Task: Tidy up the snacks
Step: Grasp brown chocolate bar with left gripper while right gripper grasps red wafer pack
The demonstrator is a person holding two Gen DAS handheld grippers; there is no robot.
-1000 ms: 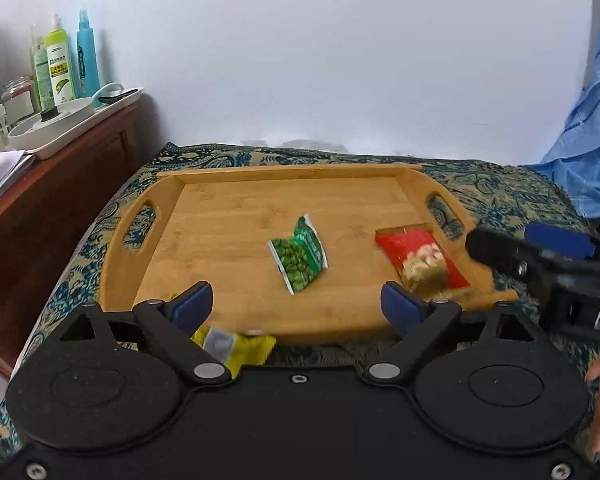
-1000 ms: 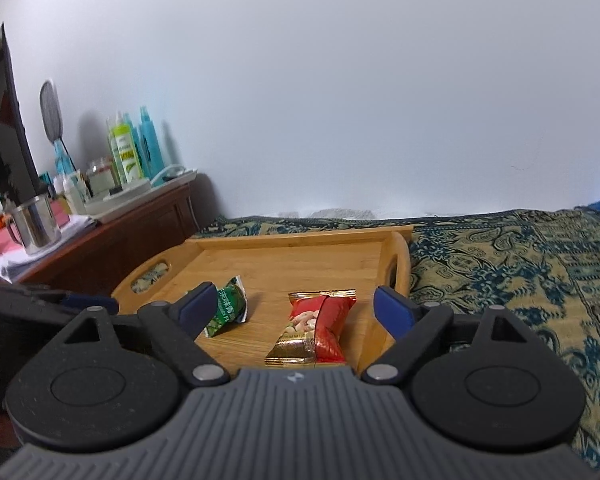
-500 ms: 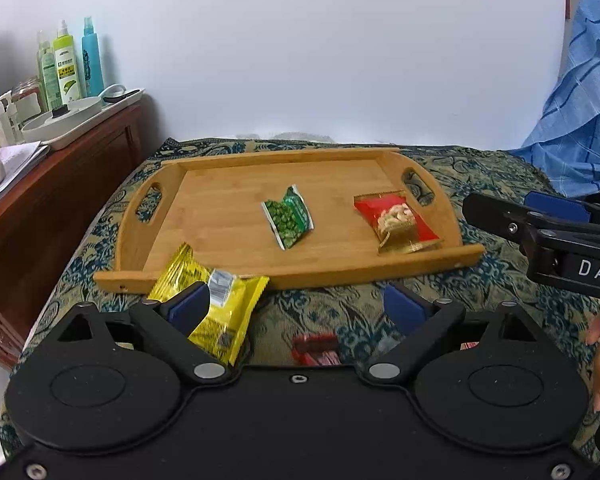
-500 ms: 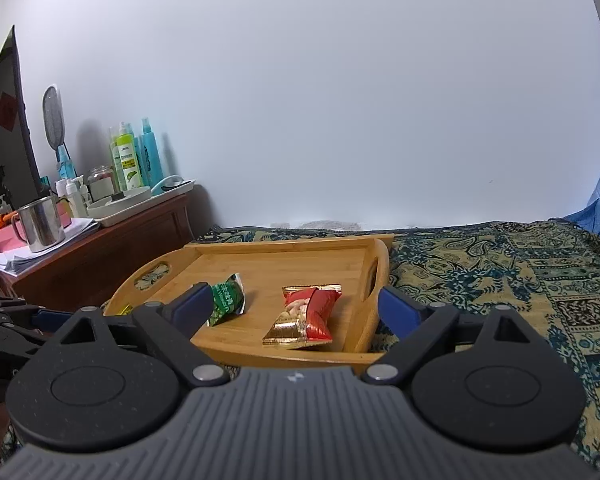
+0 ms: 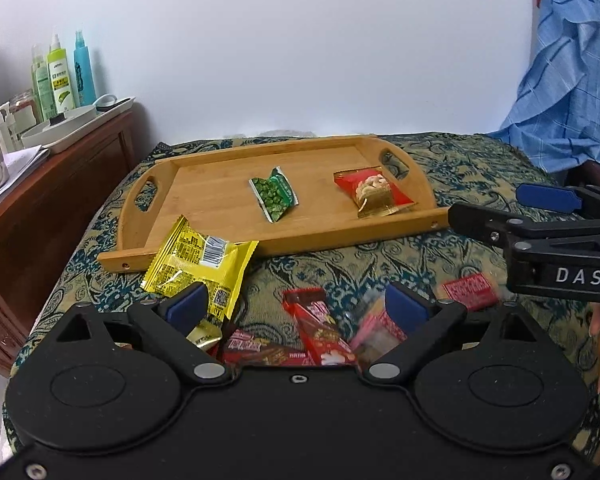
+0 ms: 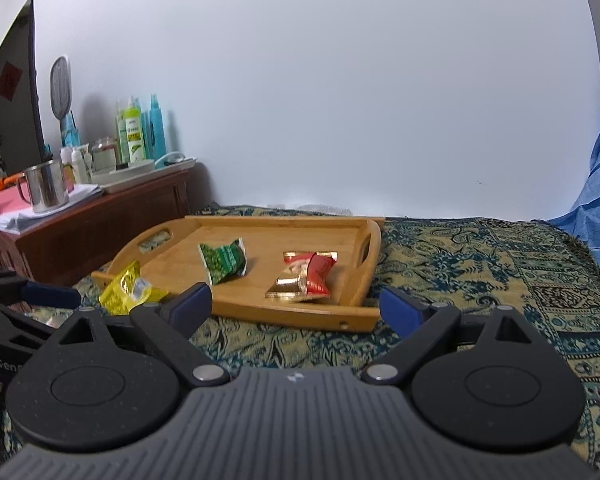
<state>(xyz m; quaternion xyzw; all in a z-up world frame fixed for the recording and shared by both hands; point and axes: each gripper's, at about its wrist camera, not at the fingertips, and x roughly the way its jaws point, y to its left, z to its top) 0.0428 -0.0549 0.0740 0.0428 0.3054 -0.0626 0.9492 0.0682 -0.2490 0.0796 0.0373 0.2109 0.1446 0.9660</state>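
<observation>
Far left, a wooden sideboard (image 5: 56,184) carries spray bottles (image 5: 62,76) and a steel mug (image 6: 44,190); none of it belongs to the task. Bamboo tray (image 5: 204,216) sits on the patterned cloth (image 5: 452,168), long side toward the camera, likely so both grippers can reach in over the low front rim. Yellow packet (image 5: 200,258) leans on the tray's front left rim, half on cloth, half against wood: not in yet, probably the next one to go.

Left gripper (image 5: 296,304) hovers low over the loose pile, fingers spread wide, nothing between them. The spread suits a packet lying flat. Under it: red wrapper (image 5: 320,332), pink packet (image 5: 374,328), a dark red bar (image 5: 256,350), all overlapping on the cloth, so picking just one looks tricky. Small red sachet (image 5: 470,290) lies apart to the right, blurred.

On the tray, green pea packet (image 5: 274,196) sits mid-floor and red nut packet (image 5: 374,192) near the right handle cut-out, well apart, which I read as sorted placement with room left on the left side.

Right gripper (image 6: 296,306) is held above the cloth in front of the tray, fingers spread, empty, apparently parked clear of the pile. Blue fabric (image 5: 576,64) hangs at far right.
</observation>
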